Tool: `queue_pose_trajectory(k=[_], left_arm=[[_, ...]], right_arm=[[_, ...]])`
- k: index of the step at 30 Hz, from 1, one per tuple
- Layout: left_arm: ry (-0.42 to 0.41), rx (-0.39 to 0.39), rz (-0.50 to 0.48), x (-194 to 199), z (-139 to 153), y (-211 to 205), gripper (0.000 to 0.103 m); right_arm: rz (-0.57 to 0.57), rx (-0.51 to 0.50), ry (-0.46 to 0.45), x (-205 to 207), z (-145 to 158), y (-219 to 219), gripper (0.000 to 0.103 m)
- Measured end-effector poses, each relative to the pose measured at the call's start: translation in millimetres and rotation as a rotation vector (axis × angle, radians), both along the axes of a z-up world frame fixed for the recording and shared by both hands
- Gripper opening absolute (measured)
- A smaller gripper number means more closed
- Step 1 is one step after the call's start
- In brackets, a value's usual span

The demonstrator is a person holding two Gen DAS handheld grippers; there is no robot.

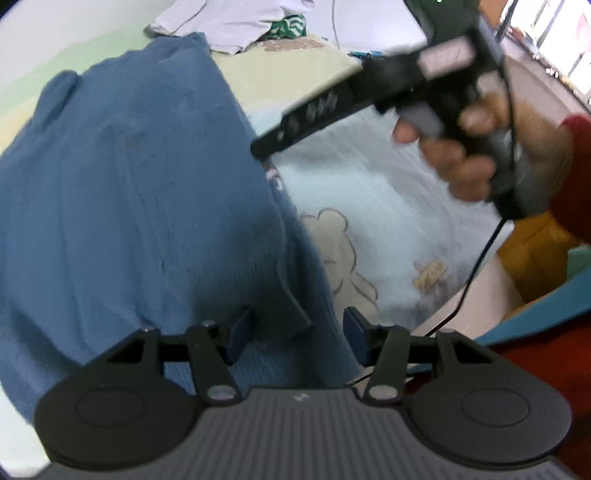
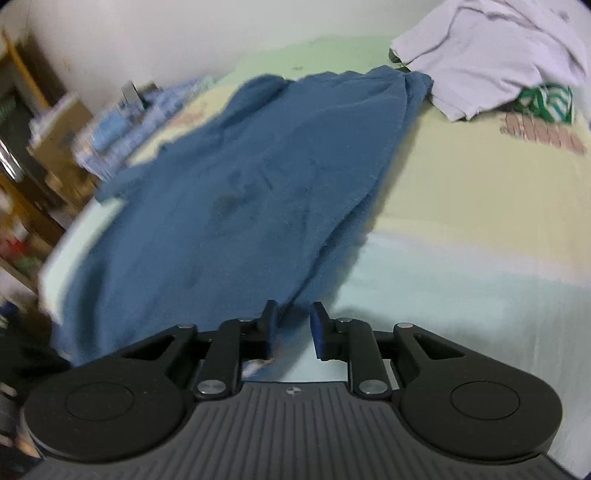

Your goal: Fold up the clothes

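Left wrist view looks down over a blue garment (image 1: 140, 206) spread on a bed (image 1: 391, 206) with a pastel sheet printed with cartoon animals. The left gripper (image 1: 293, 334) hangs just above the garment's near end, its two blue-padded fingers (image 1: 238, 332) released and well apart, with a hem and a fold of the cloth lying between them but not pinched. Across the frame, a hand (image 1: 476, 147) in a red sleeve (image 1: 576, 166) holds the right gripper (image 1: 264, 147), which is blurred; its tip meets the garment's right edge. A black cable (image 1: 480, 258) trails from the handle down past the bed's edge. At the far end of the bed lies a pale lilac garment (image 1: 229, 22) with a green and white striped cloth (image 1: 288, 27) poking out from under it.

From the right wrist view, the same blue garment (image 2: 258, 192) stretches away from the camera toward the lilac garment (image 2: 491, 55) and striped cloth (image 2: 546, 101). The right gripper (image 2: 293, 328) sits at the garment's near corner with its fingers (image 2: 319, 332) narrowly apart; cloth lies at the left pad, but I cannot tell whether any of it is caught. A wooden shelf (image 2: 33, 155) with boxes stands beside the bed on the left, all of it blurred.
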State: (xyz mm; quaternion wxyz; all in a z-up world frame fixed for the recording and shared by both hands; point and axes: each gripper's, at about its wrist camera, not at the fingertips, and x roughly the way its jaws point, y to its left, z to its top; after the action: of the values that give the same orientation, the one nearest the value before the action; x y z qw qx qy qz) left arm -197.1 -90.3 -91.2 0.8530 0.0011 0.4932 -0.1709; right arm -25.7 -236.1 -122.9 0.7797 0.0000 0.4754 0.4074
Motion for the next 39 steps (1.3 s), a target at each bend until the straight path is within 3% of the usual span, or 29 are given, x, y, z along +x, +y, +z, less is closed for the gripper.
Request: queue_pose_trajectory(k=[6,11,14,20,22,24,29,35,39], left_arm=[[-0.009,0.027,0.033,-3.1,4.2,6.7,0.060],[-0.005,0.044,0.066,3.7,-0.4,13.0,0.060],[0.017,0.038,0.070,6.2,-6.8,11.9,0.060],[0.050,0.007,0.046,5.9,-14.7,6.5,0.060],[0.060,-0.006,0.048,6.5,-17.4,6.2,0.060],[0.067,-0.012,0.050,7.0,-19.5,6.2,0.060],[0.062,-0.034,0.042,7.7,-13.4,7.3,0.060],[0.045,-0.048,0.032,10.8,-6.0,8.0,0.061],[0.033,-0.058,0.026,12.8,-1.0,8.5,0.064]], right_arm=[[0.070,0.000,0.148,-25.2,-5.2,-0.2,0.022],[0.096,-0.036,0.150,-41.6,-11.3,6.6,0.023],[0.086,0.010,0.134,-40.4,1.0,4.8,0.025],[0.108,-0.015,0.210,-45.4,-11.9,19.4,0.025],[0.084,0.006,0.223,-45.4,-15.1,17.4,0.019],[0.082,0.008,0.226,-44.1,-13.3,18.9,0.004],[0.118,0.001,0.180,-49.3,0.2,5.1,0.004],[0.127,-0.038,0.212,-45.3,-15.3,4.4,0.003],[0.110,-0.024,0.163,-38.2,-1.2,-3.5,0.015]])
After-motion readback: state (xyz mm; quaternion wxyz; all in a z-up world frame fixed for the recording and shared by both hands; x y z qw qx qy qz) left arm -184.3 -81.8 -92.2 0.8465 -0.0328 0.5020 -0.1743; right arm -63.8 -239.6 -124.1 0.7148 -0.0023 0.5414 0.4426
